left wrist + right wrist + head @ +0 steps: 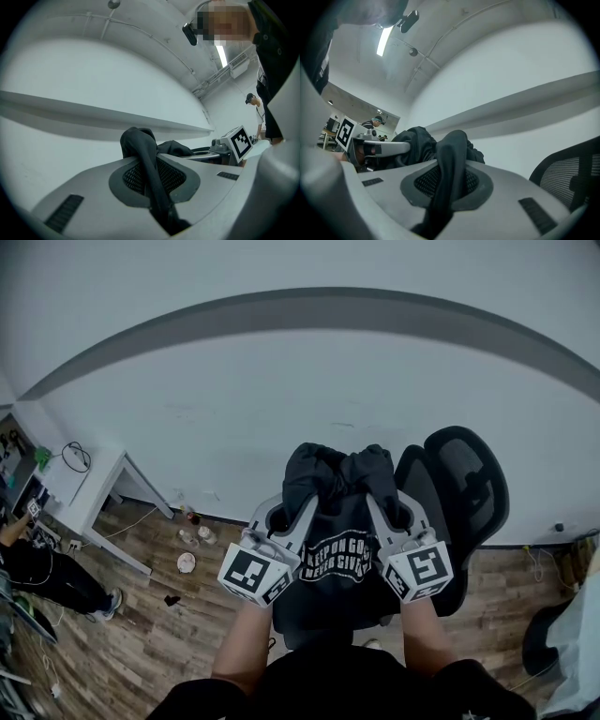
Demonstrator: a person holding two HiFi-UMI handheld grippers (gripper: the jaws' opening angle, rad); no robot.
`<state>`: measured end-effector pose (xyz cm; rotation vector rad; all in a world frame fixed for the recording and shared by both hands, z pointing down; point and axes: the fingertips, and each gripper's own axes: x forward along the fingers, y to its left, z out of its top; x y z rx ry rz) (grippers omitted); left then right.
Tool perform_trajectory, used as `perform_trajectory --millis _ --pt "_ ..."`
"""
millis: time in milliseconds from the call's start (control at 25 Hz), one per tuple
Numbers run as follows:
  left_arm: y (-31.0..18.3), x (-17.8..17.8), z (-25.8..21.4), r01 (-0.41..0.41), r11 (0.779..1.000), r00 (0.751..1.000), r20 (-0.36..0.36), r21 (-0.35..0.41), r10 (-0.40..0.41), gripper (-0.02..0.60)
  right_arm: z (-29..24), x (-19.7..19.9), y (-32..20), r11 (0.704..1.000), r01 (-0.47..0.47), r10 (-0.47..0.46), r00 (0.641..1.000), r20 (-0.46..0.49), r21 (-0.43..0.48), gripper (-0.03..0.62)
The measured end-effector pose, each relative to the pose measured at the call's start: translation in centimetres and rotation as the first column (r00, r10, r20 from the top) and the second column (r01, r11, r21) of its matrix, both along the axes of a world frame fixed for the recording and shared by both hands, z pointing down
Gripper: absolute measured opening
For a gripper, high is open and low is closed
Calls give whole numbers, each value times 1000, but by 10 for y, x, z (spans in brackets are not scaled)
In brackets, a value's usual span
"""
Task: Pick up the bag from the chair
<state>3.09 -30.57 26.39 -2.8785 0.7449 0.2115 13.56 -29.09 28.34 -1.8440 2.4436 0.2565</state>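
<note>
the black bag [337,554] hangs in front of the chair [466,479], one top fold pinched in the left gripper [289,509] and one in the right gripper [392,507], both pairs of jaws pressed nearly together on the dark fabric. raising both hands level and together should stop either fold slipping. the chair back stands just behind at right and the wall [281,399] beyond, so open room lies upward and toward the person.

A white table [80,486] is seen well left of the left gripper [289,510]. Small containers [187,538] are scattered on the wooden floor [150,634], nearer that gripper.
</note>
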Motion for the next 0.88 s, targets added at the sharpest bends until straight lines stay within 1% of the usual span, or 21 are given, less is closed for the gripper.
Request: perform_trajectory --millis 880 --pt "-2 -1 10 8 999 1000 11 -36 -7 55 8 -3 1 1000 -9 9 1000 -16 -20 66"
